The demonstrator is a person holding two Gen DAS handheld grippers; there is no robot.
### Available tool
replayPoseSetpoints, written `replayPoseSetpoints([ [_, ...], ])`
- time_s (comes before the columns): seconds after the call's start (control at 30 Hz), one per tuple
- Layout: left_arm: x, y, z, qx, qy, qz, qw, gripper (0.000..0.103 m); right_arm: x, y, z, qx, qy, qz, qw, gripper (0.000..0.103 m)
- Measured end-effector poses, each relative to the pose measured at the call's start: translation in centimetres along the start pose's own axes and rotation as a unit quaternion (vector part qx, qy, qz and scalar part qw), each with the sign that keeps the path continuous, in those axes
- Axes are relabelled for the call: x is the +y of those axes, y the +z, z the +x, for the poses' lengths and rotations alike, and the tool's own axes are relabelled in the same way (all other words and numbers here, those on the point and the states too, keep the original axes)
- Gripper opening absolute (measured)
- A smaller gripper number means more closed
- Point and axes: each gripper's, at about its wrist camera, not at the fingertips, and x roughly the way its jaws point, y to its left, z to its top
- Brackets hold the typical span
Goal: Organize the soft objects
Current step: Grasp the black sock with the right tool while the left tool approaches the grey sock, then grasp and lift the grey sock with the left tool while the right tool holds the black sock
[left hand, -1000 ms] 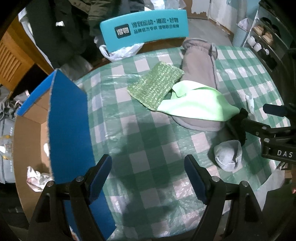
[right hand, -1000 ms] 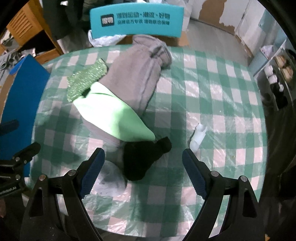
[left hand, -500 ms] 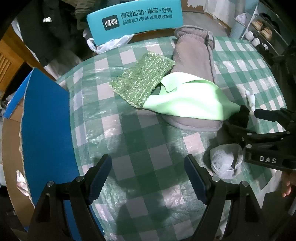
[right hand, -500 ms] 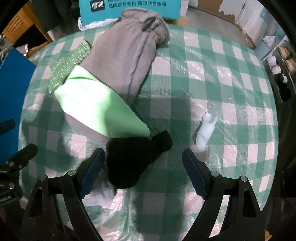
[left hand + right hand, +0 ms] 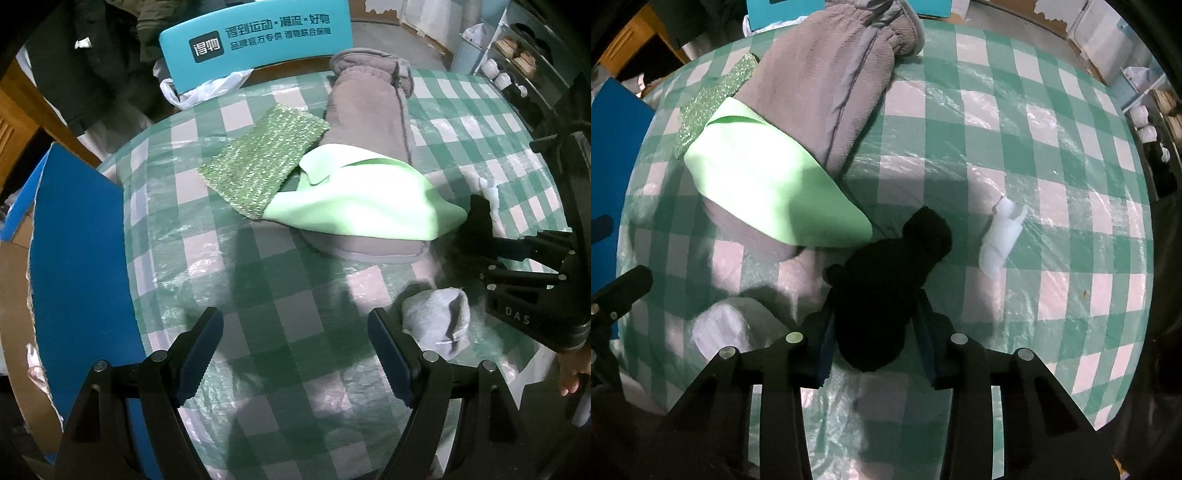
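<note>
My right gripper [image 5: 875, 328] is shut on a black sock [image 5: 890, 280] lying on the checked table [image 5: 1052, 184]; in the left wrist view the gripper [image 5: 524, 254] shows at the right edge with the sock [image 5: 476, 229]. A light green cloth [image 5: 768, 184] lies over a grey fleece garment [image 5: 827, 88], with a sparkly green cloth [image 5: 262, 162] beside them. A grey balled sock [image 5: 439, 325] lies just right of my left gripper [image 5: 295, 343], which is open and empty above the table.
A cardboard box with a blue flap [image 5: 77, 266] stands at the table's left edge. A small white scrap [image 5: 1001, 232] lies right of the black sock. A teal chair back [image 5: 255, 33] stands behind the table. Shelves [image 5: 517, 62] are at the far right.
My right gripper moved forward and closed its jaws on the black sock. My left gripper moved right, away from the box, nearer the grey balled sock.
</note>
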Motion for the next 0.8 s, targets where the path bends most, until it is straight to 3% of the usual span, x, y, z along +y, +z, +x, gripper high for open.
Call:
replayPoseSetpoints([
  [0.27, -1.7, -0.1, -0.3, 0.000, -0.033, 0.007, 0.9994, 0.082, -1.4, -2.4, -0.6, -0.002, -0.003, -0.001, 1.000, 0.034],
  [0.37, -2.6, -0.2, -0.3, 0.001, -0.044, 0.009, 0.9990, 0.088, -1.7, -3.2, -1.2, -0.006, 0.003, 0.005, 1.000, 0.034],
  [0.8, -5.8, -0.5, -0.1, 0.009, -0.087, 0.025, 0.9958, 0.089, -3.5, -6.0, -4.2, -0.029, 0.007, 0.020, 0.999, 0.034],
])
